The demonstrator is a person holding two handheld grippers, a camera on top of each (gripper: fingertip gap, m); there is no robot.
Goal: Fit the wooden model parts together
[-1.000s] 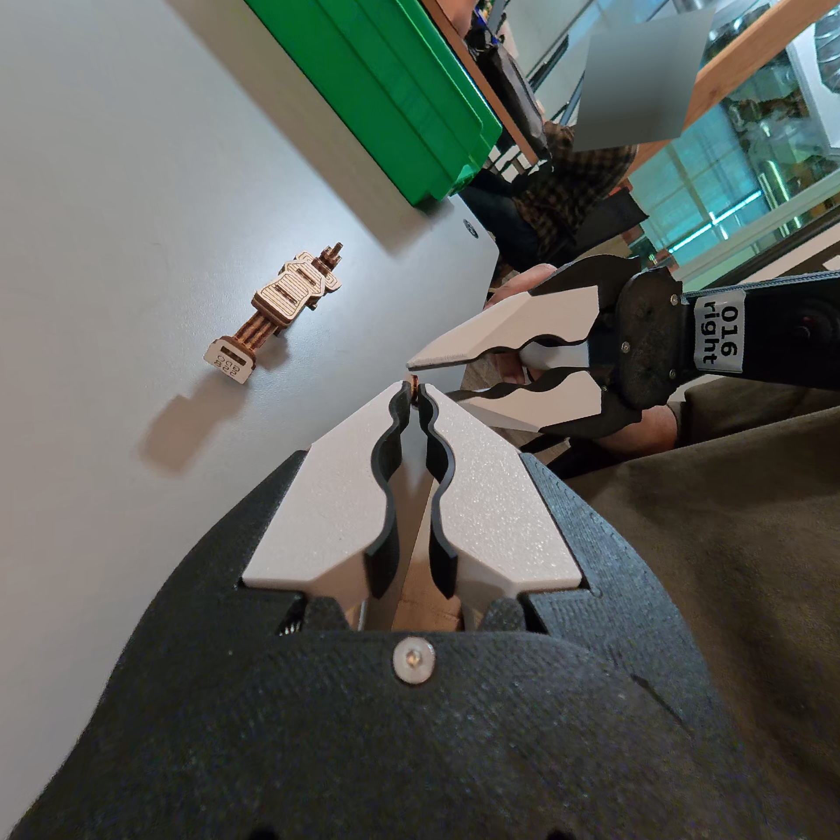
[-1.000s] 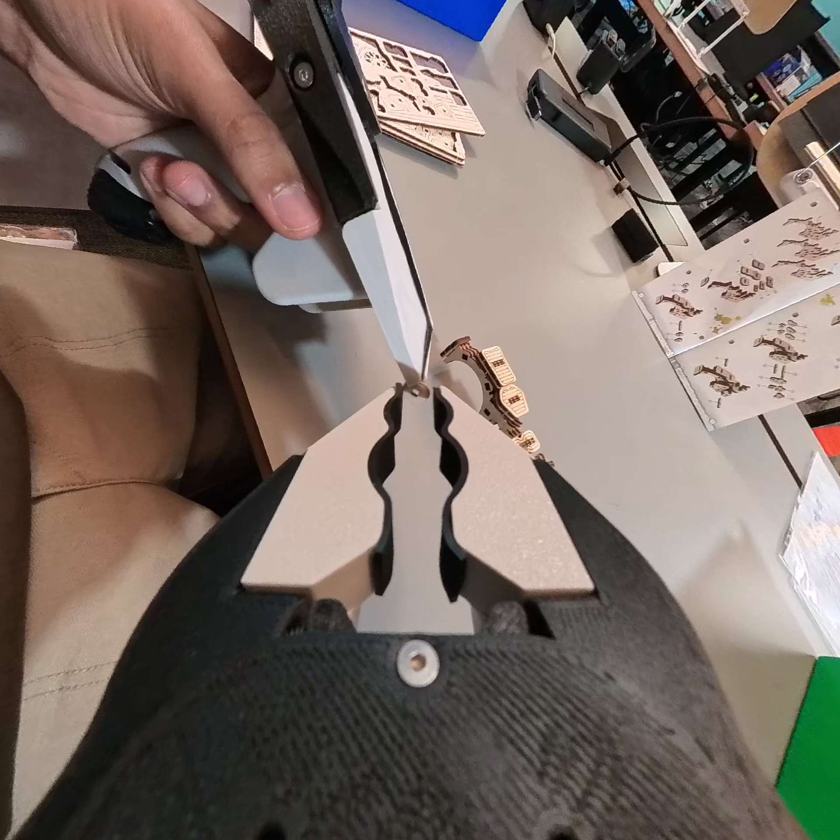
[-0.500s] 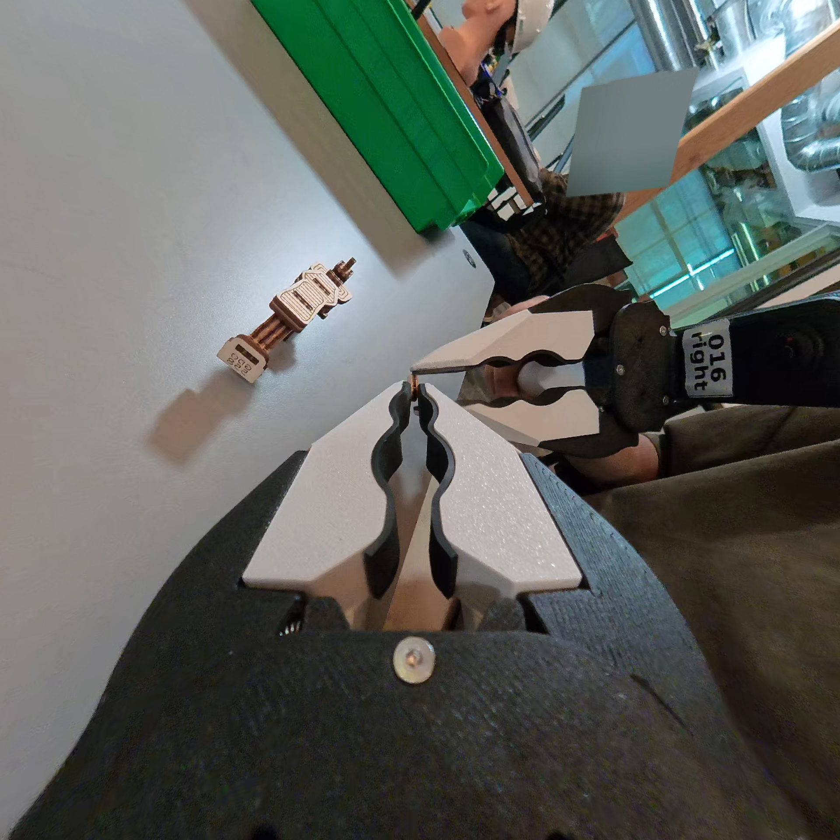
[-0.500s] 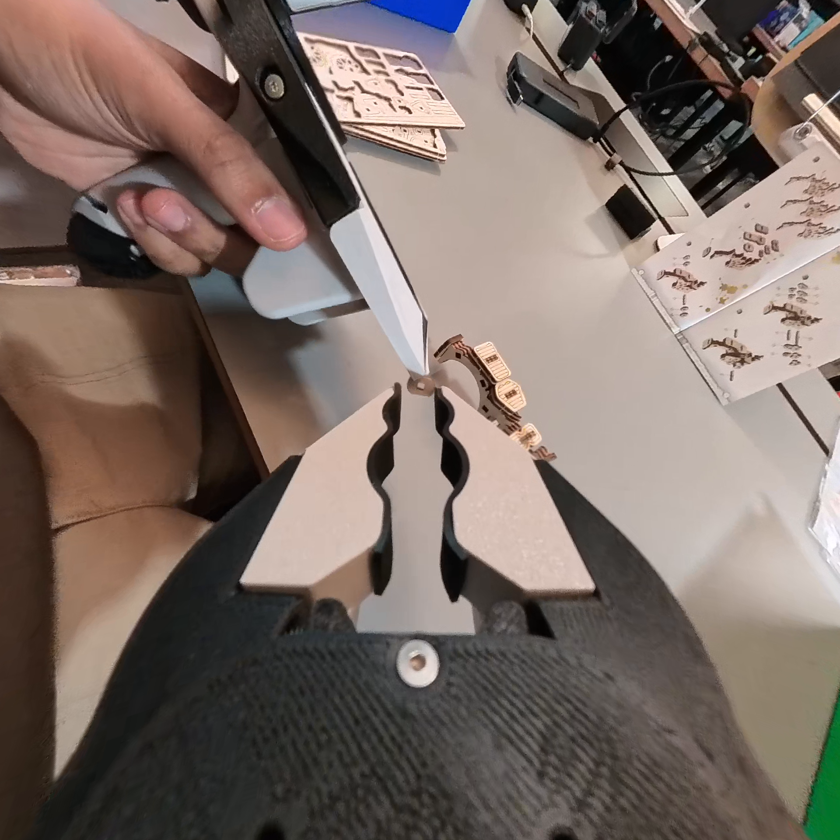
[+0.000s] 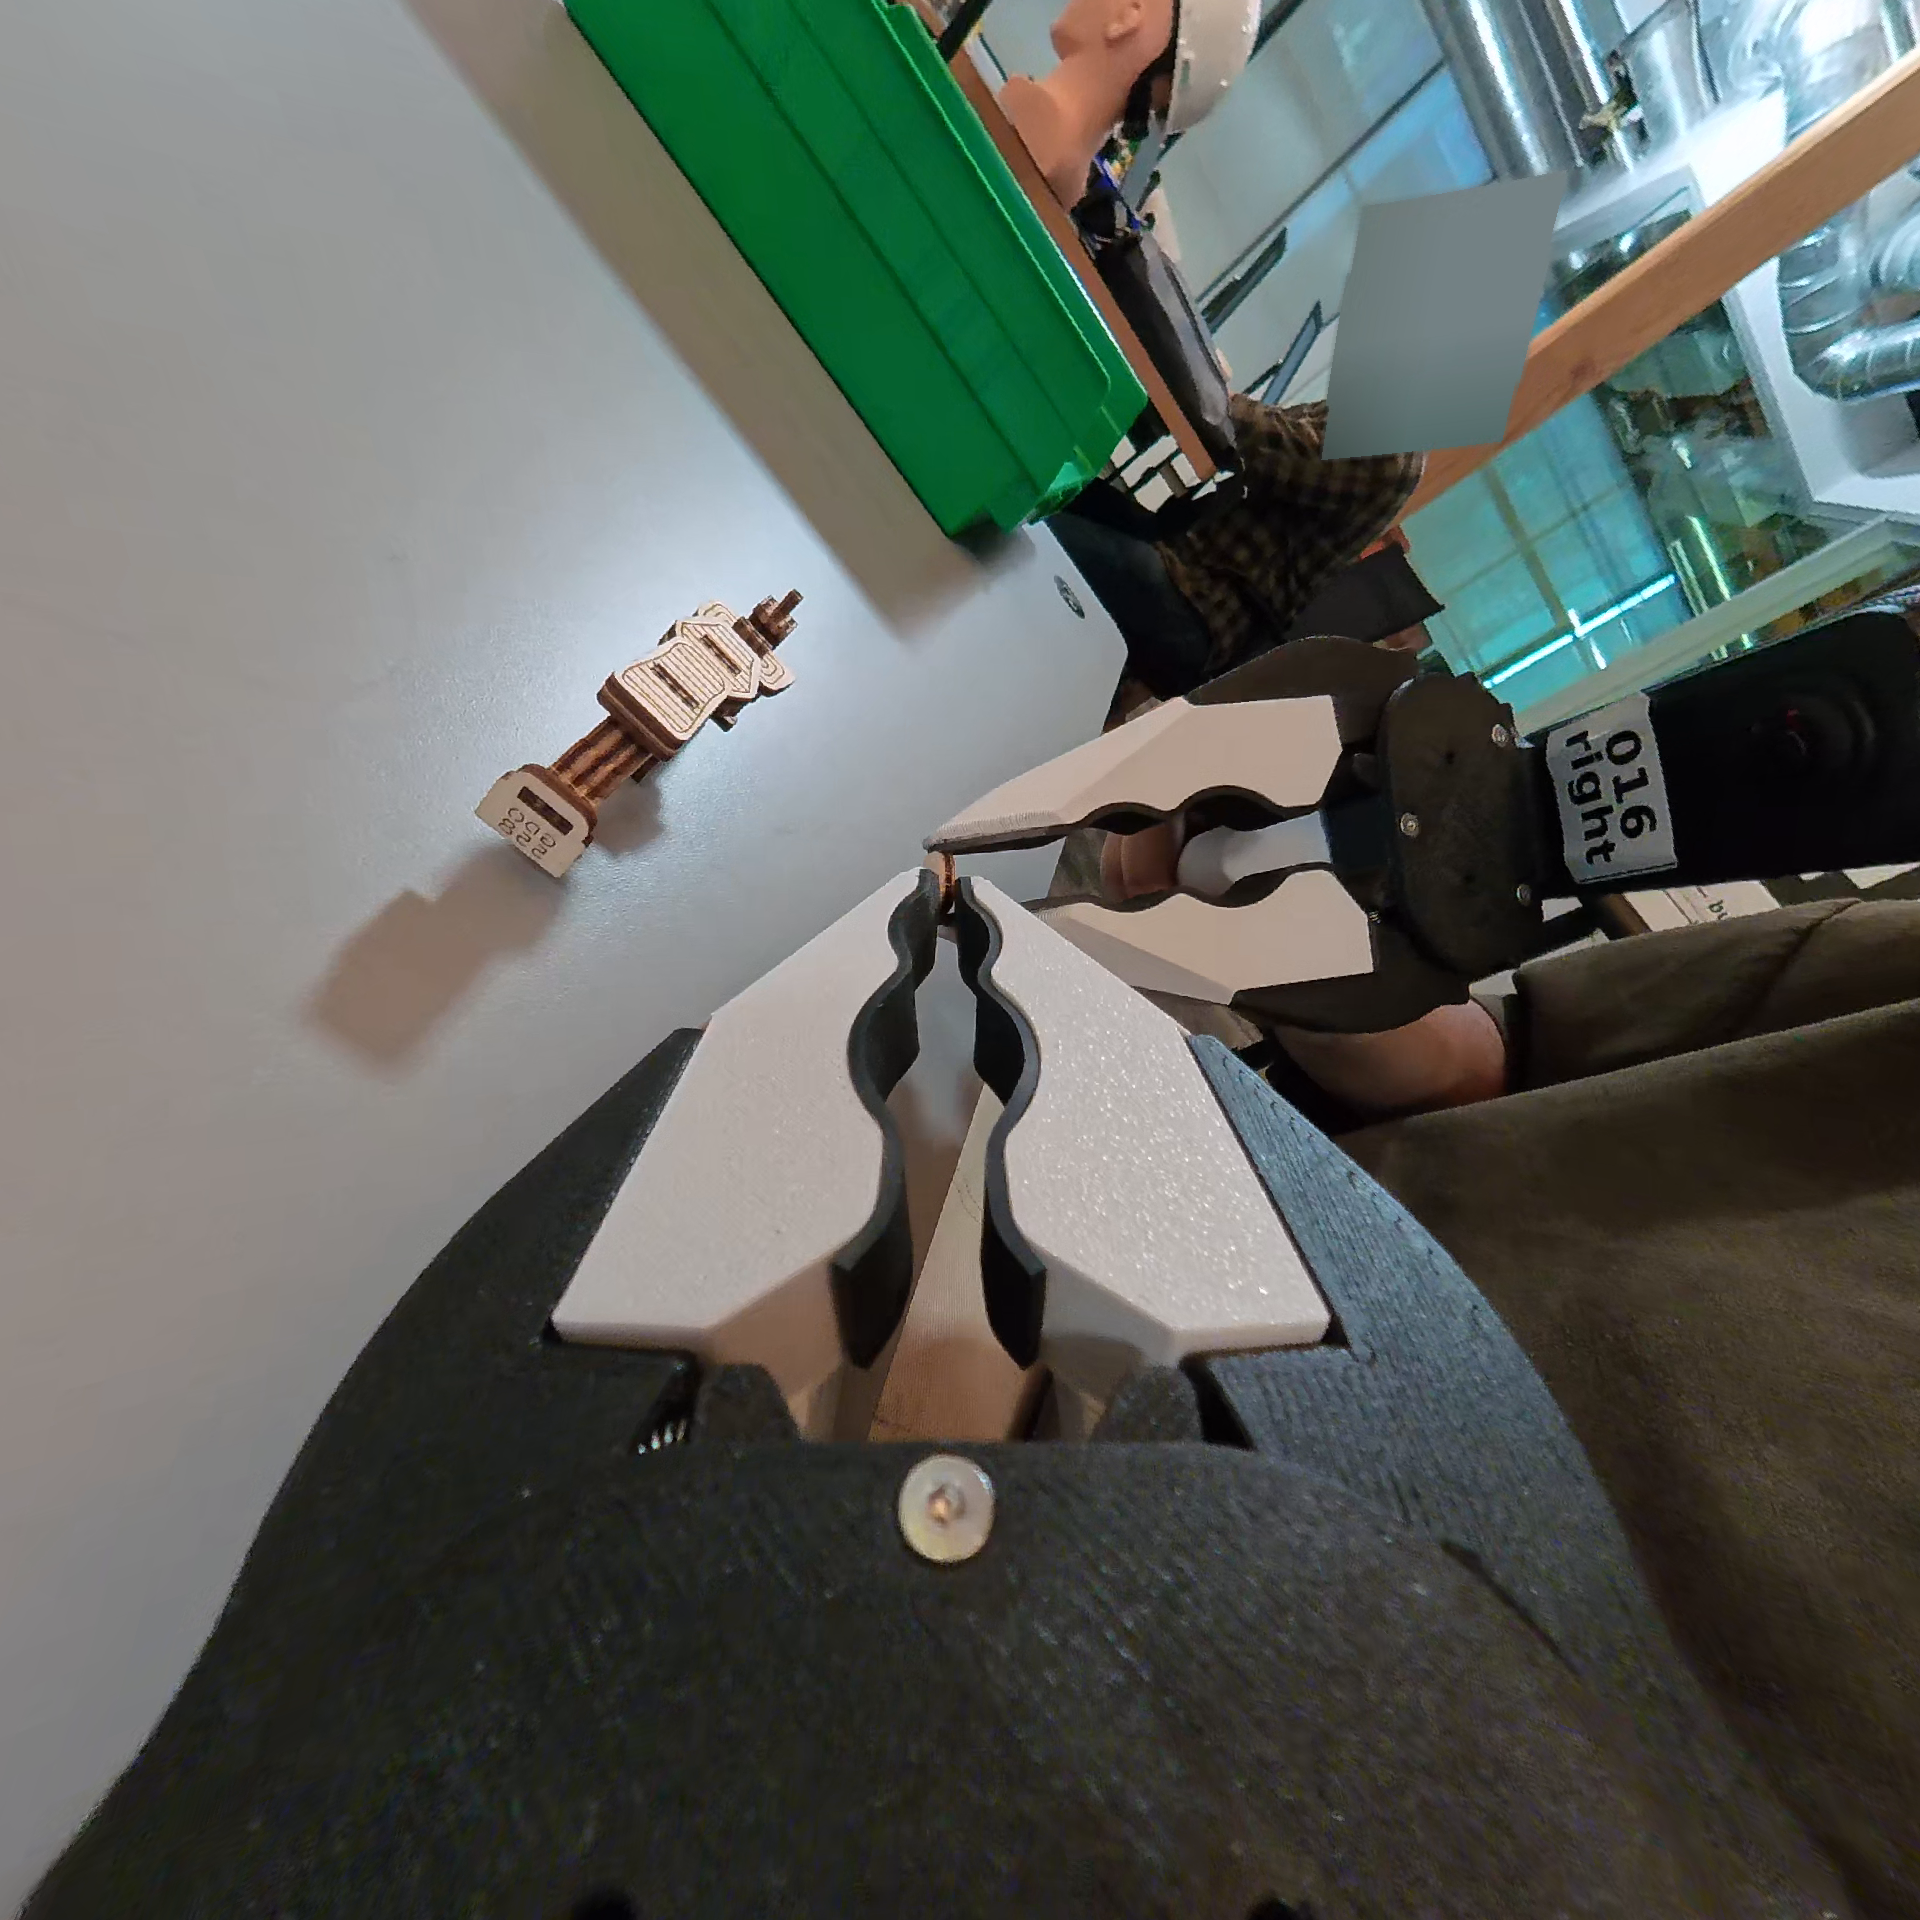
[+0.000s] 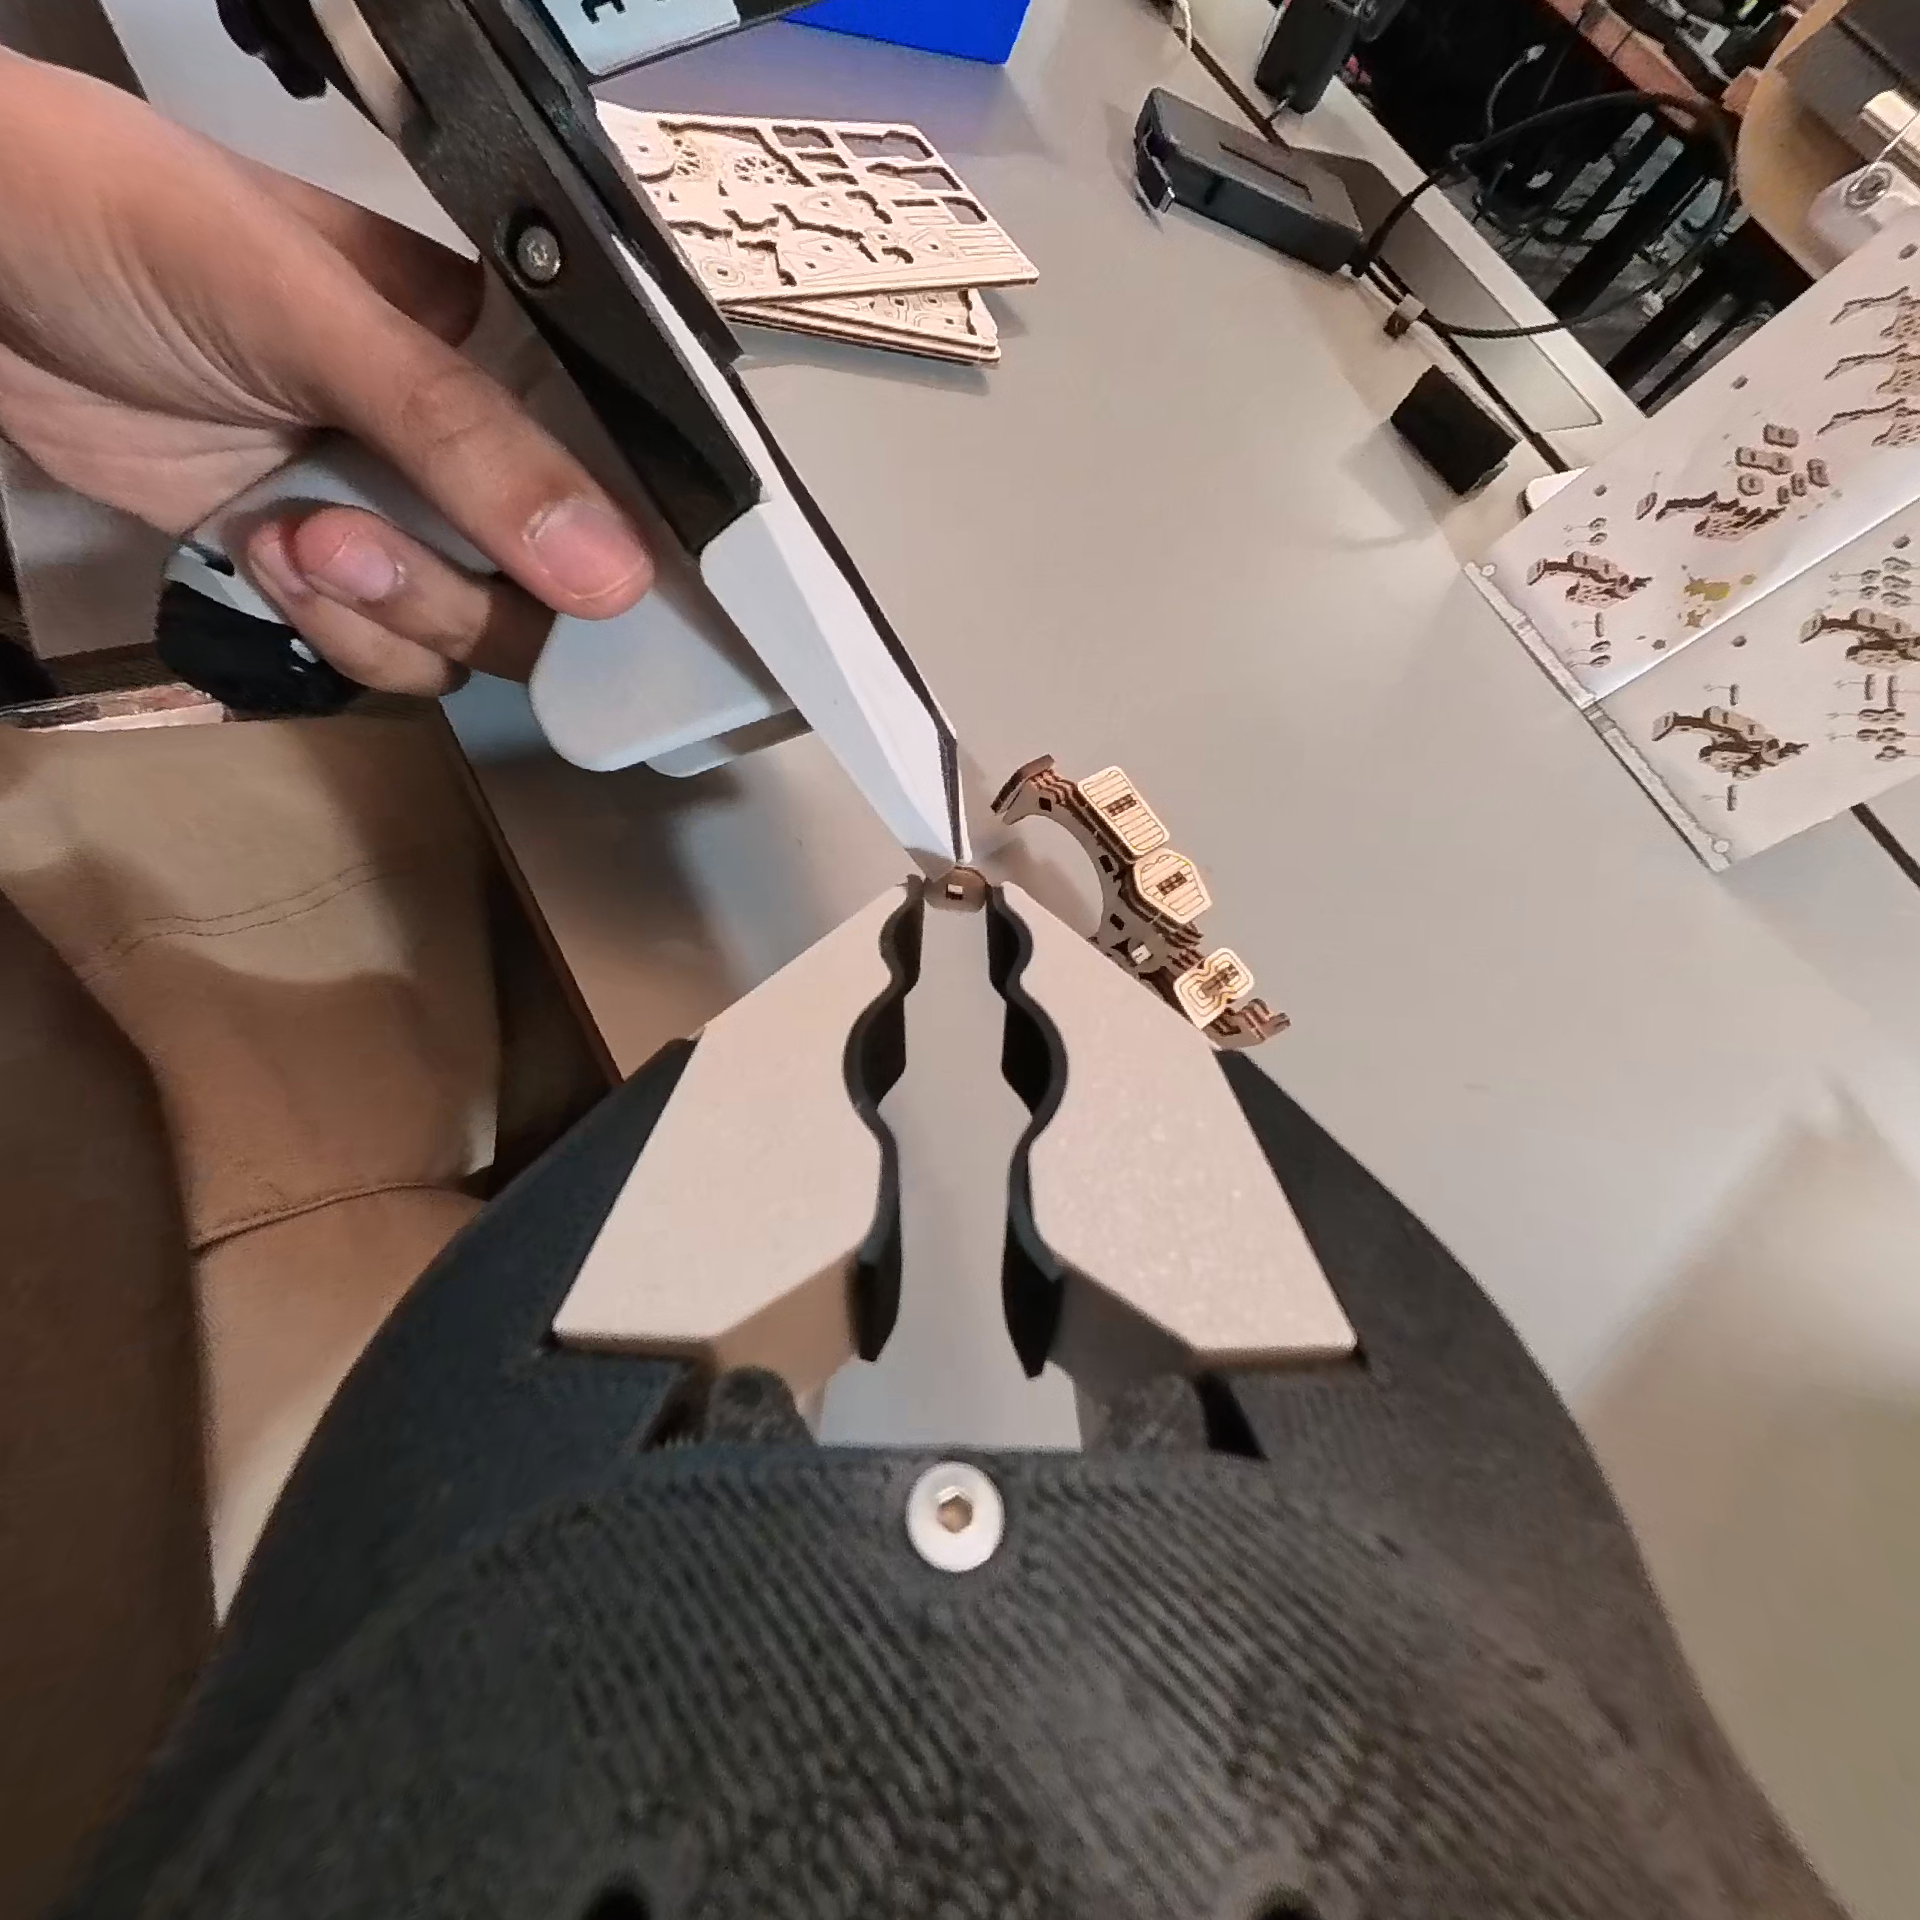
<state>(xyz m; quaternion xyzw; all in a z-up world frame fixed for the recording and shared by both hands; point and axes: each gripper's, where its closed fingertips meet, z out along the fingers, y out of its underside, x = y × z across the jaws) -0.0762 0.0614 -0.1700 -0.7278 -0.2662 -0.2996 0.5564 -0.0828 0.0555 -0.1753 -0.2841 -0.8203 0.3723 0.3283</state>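
Note:
A small wooden piece (image 6: pixel 956 886) is held in the air above the table's near edge. My left gripper (image 5: pixel 943 885) is shut on it, and the piece (image 5: pixel 943 881) shows as a brown sliver between the tips. My right gripper (image 6: pixel 954 896) comes in from the side, its two tips touching the piece, one on each side. In the left wrist view the right gripper (image 5: pixel 987 873) has one finger above the piece and one behind my left finger. A partly built wooden model (image 5: pixel 665 717) lies on the grey table, just beyond the grippers (image 6: pixel 1143 894).
Green bins (image 5: pixel 883 260) stand at the table's far side. Wooden part sheets (image 6: pixel 831 229), printed instruction sheets (image 6: pixel 1745 582), a black device (image 6: pixel 1247 177) and a small black box (image 6: pixel 1455 426) lie farther out. The table edge (image 6: pixel 540 894) runs beside a person's lap. Left and right tips are no more than a few centimetres apart.
The right gripper's jaws have narrowed from wide open onto the small piece. Both grippers shifted slightly; the left stayed shut on the piece.

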